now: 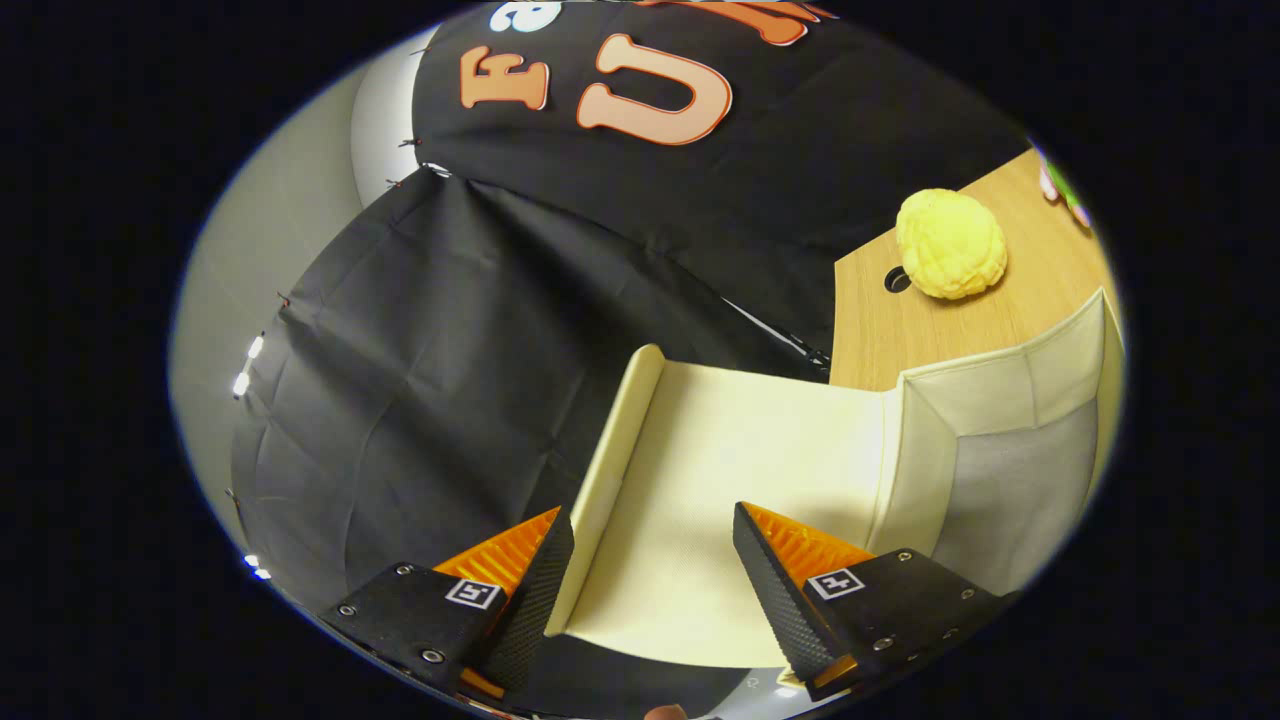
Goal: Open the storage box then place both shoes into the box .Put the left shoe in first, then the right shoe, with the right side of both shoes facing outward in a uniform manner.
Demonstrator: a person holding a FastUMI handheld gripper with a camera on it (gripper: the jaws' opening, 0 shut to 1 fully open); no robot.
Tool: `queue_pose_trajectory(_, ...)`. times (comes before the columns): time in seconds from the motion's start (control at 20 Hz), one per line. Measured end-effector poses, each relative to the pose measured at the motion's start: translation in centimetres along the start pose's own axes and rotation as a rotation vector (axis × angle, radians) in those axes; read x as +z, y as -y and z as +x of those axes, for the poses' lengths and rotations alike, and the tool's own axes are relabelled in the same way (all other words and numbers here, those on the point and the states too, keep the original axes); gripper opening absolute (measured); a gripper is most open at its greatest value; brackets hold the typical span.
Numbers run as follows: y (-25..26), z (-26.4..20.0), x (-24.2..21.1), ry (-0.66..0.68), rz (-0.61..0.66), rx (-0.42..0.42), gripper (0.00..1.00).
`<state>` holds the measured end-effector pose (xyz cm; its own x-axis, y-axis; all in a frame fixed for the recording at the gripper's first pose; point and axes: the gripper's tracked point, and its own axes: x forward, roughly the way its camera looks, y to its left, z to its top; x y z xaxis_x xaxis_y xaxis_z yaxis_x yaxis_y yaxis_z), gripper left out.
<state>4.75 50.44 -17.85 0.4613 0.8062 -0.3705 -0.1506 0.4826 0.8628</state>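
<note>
Right now my claw (pixel 655 560) stands open, its two fingers spread wide and pressing on nothing, with the flap of the storage box (pixel 1000 440) lying in the gap between them. That lid (pixel 720 480) is swung out flat toward me, and its rolled outer edge (pixel 615 470) runs just beside my left finger (pixel 530 580), so close that I cannot tell whether they touch. My right finger (pixel 780 590) hangs over the lid's pale panel, casting a shadow on it. Beyond the right finger the box's mouth gapes, and there is open room inside it: I see a grey inner floor or wall and cream side panels with stitched seams, nothing resting within as far as I can see. The box is a soft cream fabric thing, its walls a little slack, the far wall tilted. It sits on a light wooden surface (pixel 900 340) with a small round hole (pixel 897 280) in it. Near that hole lies a lumpy yellow object (pixel 950 245), well apart from my fingers. Black cloth (pixel 420 380) hangs behind and to the side of the surface, creased and pinned, and past it a pale wall (pixel 250 270) shows with small bright lights.
</note>
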Motion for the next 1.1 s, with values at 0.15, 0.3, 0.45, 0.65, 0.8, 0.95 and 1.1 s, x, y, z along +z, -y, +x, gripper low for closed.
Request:
queue_pose_trajectory(0.15, 1.6, -2.6, 1.0, 0.039, -0.106, -0.058, 0.97)
queue_pose_trajectory(0.3, 4.2, -5.6, 2.4, 0.056, -0.204, -0.175, 0.97)
queue_pose_trajectory(0.45, 8.6, -10.0, 2.6, 0.053, -0.255, -0.305, 0.98)
queue_pose_trajectory(0.65, 14.7, -17.6, 3.5, 0.084, -0.327, -0.509, 0.98)
queue_pose_trajectory(0.8, 18.7, -22.4, 3.7, 0.101, -0.343, -0.623, 0.98)
queue_pose_trajectory(0.95, 22.8, -27.1, 2.5, 0.096, -0.346, -0.721, 0.98)
queue_pose_trajectory(1.1, 26.0, -30.2, 1.1, 0.071, -0.354, -0.796, 0.99)
